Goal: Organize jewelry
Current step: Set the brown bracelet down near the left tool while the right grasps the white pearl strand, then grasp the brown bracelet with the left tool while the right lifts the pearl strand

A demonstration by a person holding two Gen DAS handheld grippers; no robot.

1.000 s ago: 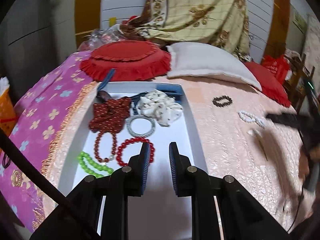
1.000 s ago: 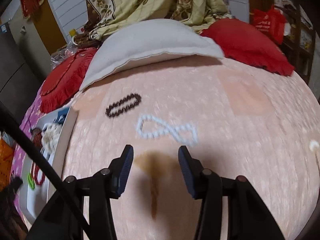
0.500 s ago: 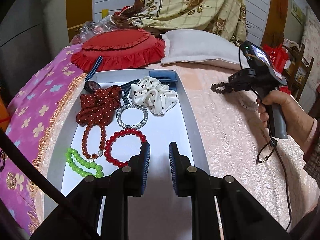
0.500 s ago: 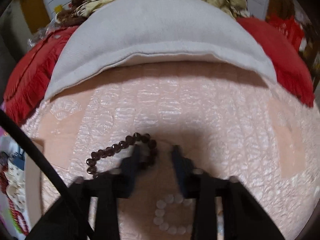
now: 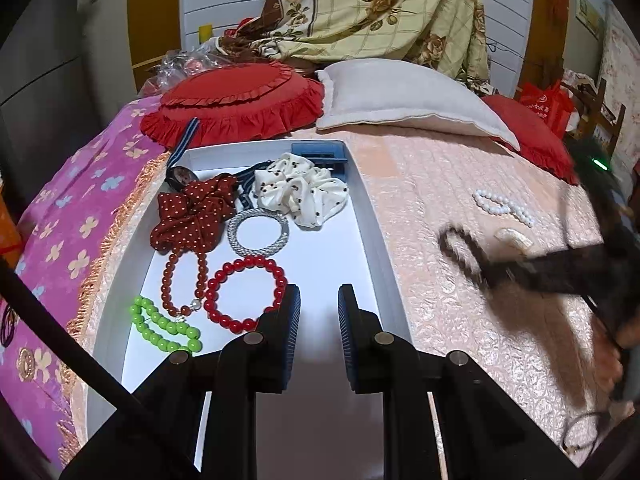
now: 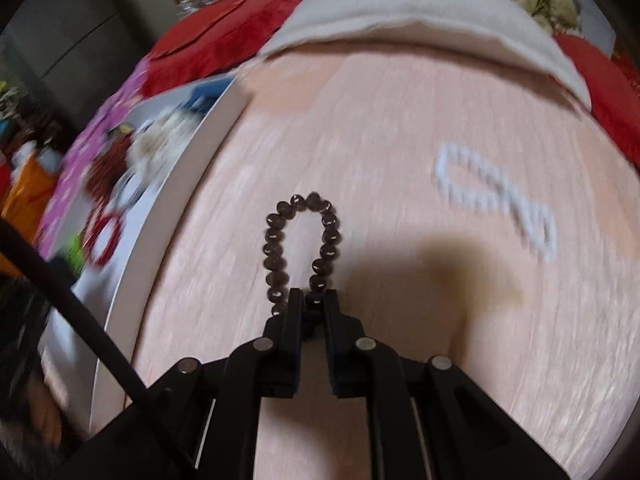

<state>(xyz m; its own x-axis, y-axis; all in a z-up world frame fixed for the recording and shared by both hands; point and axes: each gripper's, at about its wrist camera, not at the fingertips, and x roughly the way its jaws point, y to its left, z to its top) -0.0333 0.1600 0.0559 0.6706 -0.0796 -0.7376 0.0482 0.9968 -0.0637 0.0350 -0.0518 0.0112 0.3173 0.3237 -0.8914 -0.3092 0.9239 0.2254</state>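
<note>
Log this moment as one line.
right gripper: shut on dark bracelet | left gripper: open over tray | white bracelet: on bedspread

Blurring: right gripper (image 5: pixel 492 272), dark bead bracelet (image 5: pixel 460 252) at right | smearing: white tray (image 6: pixel 176 200) contents at left

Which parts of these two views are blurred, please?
Left wrist view: tray sharp; right gripper and dark bracelet smeared. Right wrist view: dark bracelet and gripper sharp; bedspread, white bracelet and tray streaked.
</note>
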